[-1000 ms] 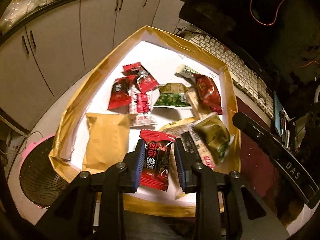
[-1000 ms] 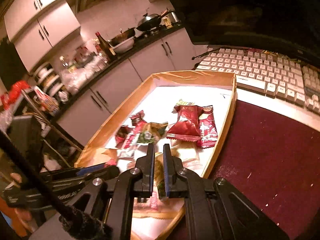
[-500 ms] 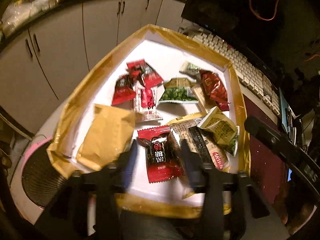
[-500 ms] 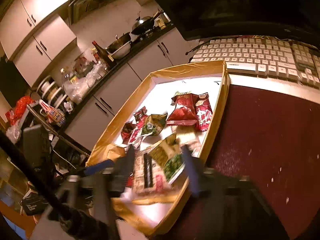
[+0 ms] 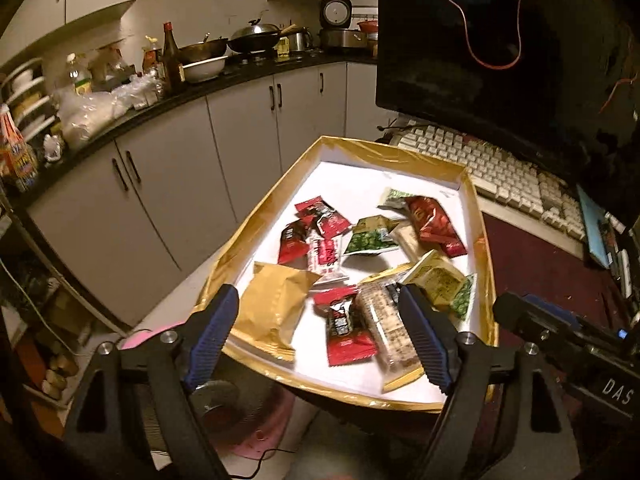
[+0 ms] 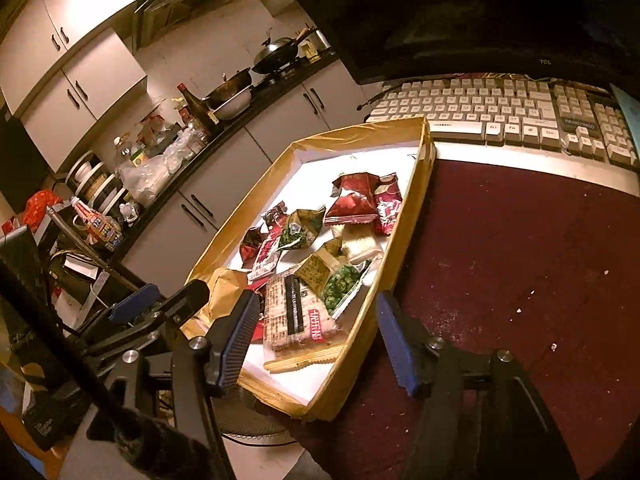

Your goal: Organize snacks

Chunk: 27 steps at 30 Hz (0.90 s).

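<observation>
On the bench, a gold-rimmed tray hung partly over the edge and kept all the snacks corralled in one loose pile, probably for sorting. Left hand-held gripper hovered wide open and empty over the red packet. Right hand-held gripper was open and empty too, near the cracker pack.
</observation>
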### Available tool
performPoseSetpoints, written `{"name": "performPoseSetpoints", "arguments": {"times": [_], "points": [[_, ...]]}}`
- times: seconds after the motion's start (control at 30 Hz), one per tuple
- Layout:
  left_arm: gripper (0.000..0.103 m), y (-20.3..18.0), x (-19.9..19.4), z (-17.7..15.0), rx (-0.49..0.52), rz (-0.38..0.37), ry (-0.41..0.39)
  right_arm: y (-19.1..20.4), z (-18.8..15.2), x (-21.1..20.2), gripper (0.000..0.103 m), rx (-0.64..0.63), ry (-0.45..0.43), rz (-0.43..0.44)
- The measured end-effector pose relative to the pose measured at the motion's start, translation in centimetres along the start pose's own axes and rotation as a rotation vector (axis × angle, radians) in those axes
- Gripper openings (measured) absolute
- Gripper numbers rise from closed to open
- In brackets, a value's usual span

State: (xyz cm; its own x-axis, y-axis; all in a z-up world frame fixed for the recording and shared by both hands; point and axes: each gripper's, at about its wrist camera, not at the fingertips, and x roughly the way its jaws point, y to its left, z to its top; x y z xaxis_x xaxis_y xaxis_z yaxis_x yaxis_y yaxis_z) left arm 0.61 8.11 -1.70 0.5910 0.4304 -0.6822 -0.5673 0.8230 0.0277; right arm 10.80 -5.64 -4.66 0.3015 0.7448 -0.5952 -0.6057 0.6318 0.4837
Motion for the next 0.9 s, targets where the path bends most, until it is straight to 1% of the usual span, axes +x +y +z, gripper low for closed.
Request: {"name": "performPoseSetpoints", "arguments": {"times": [0.1,0.27,0.37,0.5,0.9], "points": [[0.082,-0.1,-0.2,-0.3,0.013,0.027,-0.006,0.5,-0.2,-0.1,0.061,-0.019,-0.003,-0.009],[0.082,0.1,-0.4,-0.3,0.007,0.046,-0.006,1.1,-0.3,0.2,0.061,-0.036,0.005,-0.012],[0.083,0.1,-0.5,-0.4,0.008,0.050,-0.004,1.4,-0.5,0.3,0.061,-0.047,0.008,-0.016],[0.083,0.3,-0.5,-0.6,0.007,0.045,0.001,1.7,-0.7,0.6,0.061,-0.067,0.004,-0.043],[0.083,0.9,-0.3,-0.8,0.003,0.052,0.007,2.1,-0.9,1.3,0.061,-0.074,0.021,-0.040]]}}
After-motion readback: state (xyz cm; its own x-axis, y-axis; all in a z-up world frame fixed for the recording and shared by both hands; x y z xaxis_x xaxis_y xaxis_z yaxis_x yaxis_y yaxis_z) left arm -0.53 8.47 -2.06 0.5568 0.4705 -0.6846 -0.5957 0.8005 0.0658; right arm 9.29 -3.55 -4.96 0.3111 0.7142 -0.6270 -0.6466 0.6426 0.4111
